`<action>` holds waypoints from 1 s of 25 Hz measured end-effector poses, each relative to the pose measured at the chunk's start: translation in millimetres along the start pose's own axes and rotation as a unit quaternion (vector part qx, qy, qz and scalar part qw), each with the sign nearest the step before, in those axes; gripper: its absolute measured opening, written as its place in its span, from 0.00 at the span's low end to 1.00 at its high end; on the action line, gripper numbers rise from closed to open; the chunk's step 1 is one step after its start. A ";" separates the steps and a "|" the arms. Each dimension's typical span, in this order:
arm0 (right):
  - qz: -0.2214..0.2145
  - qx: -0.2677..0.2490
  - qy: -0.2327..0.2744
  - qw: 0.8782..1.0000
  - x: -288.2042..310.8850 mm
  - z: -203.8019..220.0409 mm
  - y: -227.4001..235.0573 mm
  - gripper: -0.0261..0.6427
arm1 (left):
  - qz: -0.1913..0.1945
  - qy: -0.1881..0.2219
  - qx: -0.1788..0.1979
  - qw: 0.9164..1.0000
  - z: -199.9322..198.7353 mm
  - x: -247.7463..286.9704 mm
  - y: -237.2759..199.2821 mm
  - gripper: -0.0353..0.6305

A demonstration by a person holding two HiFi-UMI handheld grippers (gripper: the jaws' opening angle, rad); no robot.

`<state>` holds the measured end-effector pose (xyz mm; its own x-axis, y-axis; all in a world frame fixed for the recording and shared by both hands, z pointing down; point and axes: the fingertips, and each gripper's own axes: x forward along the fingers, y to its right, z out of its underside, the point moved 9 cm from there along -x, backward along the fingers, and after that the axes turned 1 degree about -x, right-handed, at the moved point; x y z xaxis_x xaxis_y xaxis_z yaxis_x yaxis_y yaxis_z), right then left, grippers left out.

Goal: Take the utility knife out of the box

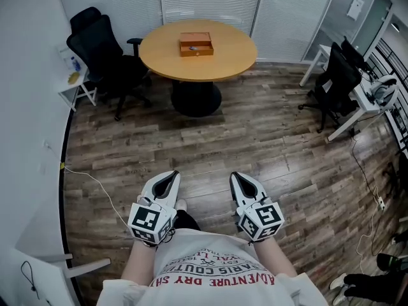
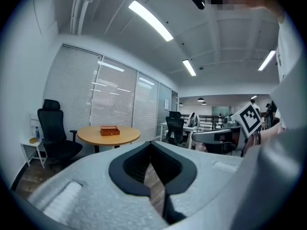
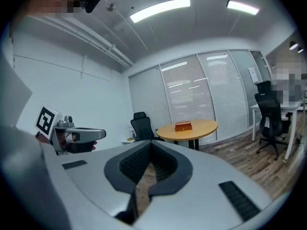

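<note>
Your left tool (image 1: 171, 177) and right tool (image 1: 238, 178) are both pressed together, with nothing between the jaws and touching nothing. The box (image 1: 196, 44) sits open on the round bench (image 1: 162, 59), well apart from you across the wooden floor (image 1: 255, 145). A small item shows inside the box, too small to identify as the utility knife. No step is done: you have yet to approach, reach in, grip and lift.

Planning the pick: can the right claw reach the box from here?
Probably not yet: the right claw, shut and empty, is far short of the round table where the box sits, with wood floor between. Nothing blocks the way; step closer.
</note>
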<state>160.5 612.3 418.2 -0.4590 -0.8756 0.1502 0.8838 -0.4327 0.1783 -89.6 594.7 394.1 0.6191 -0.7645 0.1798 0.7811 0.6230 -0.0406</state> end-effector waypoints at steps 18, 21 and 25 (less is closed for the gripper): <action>0.057 0.008 -0.020 0.998 217.1 -43.4 19.1 0.05 | 0.069 0.016 0.002 0.998 -50.7 126.8 -202.8 0.05; 0.055 -0.001 -0.028 0.998 250.7 -45.3 22.6 0.05 | 0.069 0.005 0.002 0.998 -46.7 142.4 -223.5 0.04; 0.043 -0.012 -0.040 0.998 285.0 -44.7 33.2 0.05 | 0.062 -0.003 -0.024 0.998 -39.5 161.1 -244.2 0.05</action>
<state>63.1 338.8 423.4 -0.3864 -0.8900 0.2422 0.9217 -0.3625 0.1382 -177.4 312.8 394.1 0.7102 -0.6815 0.1764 0.7022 0.7036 -0.1090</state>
